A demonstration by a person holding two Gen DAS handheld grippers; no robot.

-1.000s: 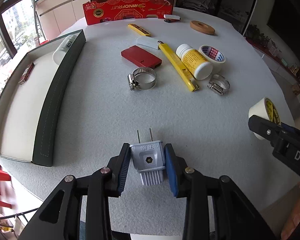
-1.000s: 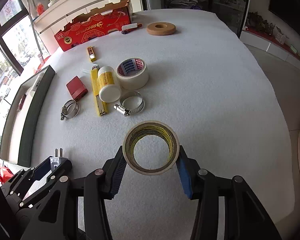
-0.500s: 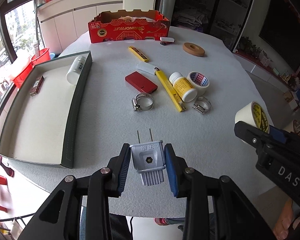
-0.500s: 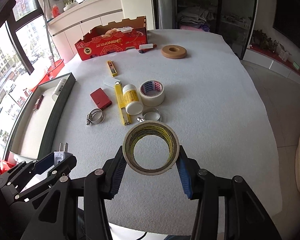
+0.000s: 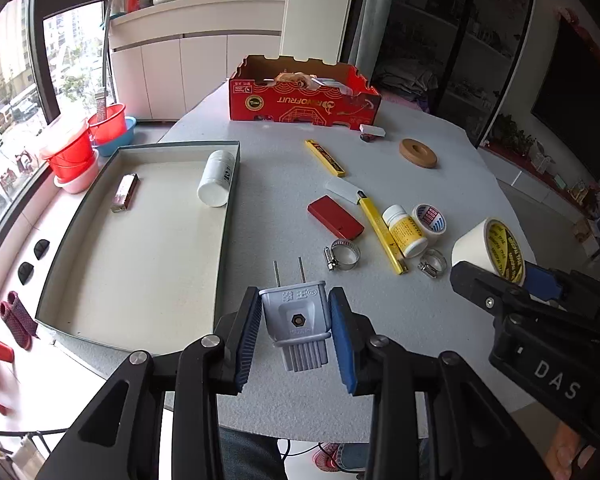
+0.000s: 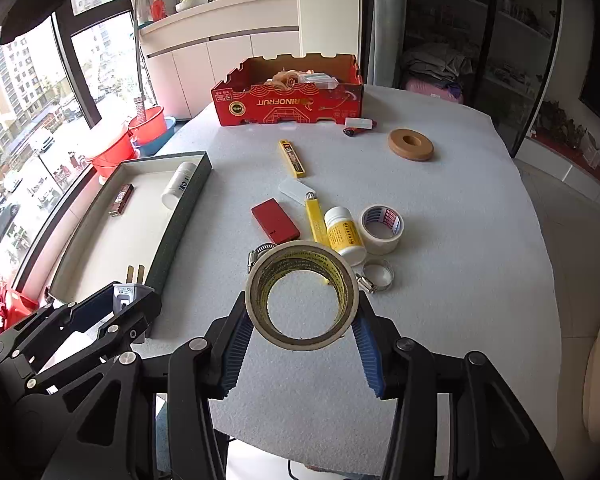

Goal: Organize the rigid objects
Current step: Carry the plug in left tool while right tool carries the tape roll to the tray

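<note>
My left gripper [image 5: 296,320] is shut on a grey two-pin plug [image 5: 296,322], held in the air above the table's near edge with its pins pointing away. My right gripper [image 6: 302,320] is shut on a white tape roll with a yellow core [image 6: 302,294], also lifted off the table. Each gripper shows at the side of the other's view: the tape roll [image 5: 490,246] at the right, the plug [image 6: 128,288] at the lower left. A dark-walled tray [image 5: 228,216] at the left holds a white bottle [image 5: 217,178] and a small harmonica [image 5: 125,192].
Spread over the white table [image 6: 460,240] are a red case [image 5: 335,217], a yellow cutter [image 5: 382,234], a yellow-labelled bottle [image 5: 405,231], a small tape roll [image 5: 430,218], two hose clamps [image 5: 342,254], a yellow blade box [image 5: 324,152] and a wooden ring [image 5: 418,153]. A red carton [image 5: 304,100] stands at the back.
Both grippers have risen and drawn back from the table with the plug and the tape roll still in their jaws. More of the tray and room now show.
</note>
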